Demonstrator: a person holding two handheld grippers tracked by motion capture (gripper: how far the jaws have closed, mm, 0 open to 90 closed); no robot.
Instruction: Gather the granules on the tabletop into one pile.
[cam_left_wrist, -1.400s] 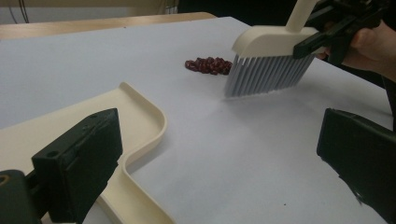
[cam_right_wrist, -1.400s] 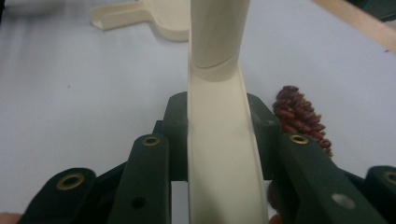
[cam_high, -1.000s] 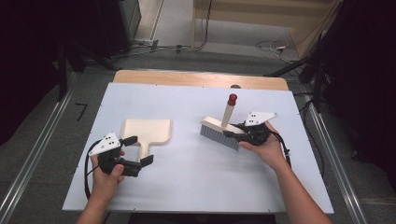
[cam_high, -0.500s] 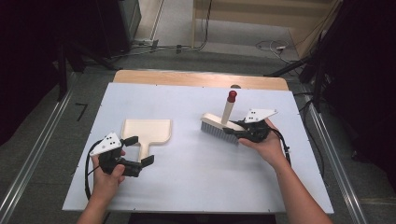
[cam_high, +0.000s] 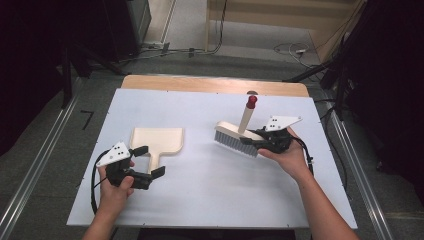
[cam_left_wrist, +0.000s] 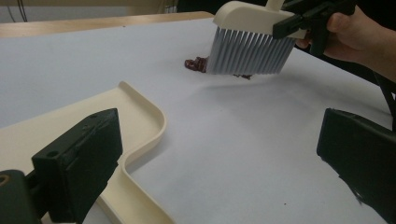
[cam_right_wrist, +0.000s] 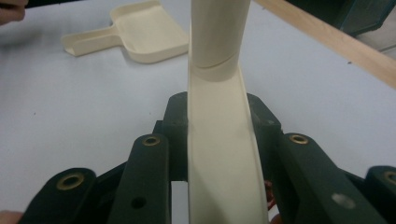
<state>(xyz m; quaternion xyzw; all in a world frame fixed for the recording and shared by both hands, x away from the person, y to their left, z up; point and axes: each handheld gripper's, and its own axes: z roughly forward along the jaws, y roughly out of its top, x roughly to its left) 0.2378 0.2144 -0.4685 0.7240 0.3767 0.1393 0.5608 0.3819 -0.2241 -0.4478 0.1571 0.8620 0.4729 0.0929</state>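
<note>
A cream dustpan (cam_high: 157, 139) lies flat on the left of the white table top (cam_high: 210, 200). My left gripper (cam_high: 150, 160) stands open with its jaws either side of the pan's handle (cam_left_wrist: 133, 200), not pressing it. My right gripper (cam_high: 248, 141) is shut on the cream back of a hand brush (cam_high: 234, 137). The brush's grey bristles (cam_left_wrist: 250, 53) point down at the table and its red-tipped handle (cam_high: 251, 100) slants up. A small clump of dark red crumbs (cam_left_wrist: 196, 64) lies by the bristles. In the right gripper view the brush back (cam_right_wrist: 224, 140) runs between the jaws.
A wooden strip (cam_high: 200, 84) borders the table's far edge. Metal rails (cam_high: 360, 180) run along both sides of the table, and cables lie on the floor beyond. Bare white surface (cam_left_wrist: 243, 126) spreads between pan and brush.
The right gripper and the brush have shifted a little toward the far side of the table. The left gripper and the dustpan have stayed put.
</note>
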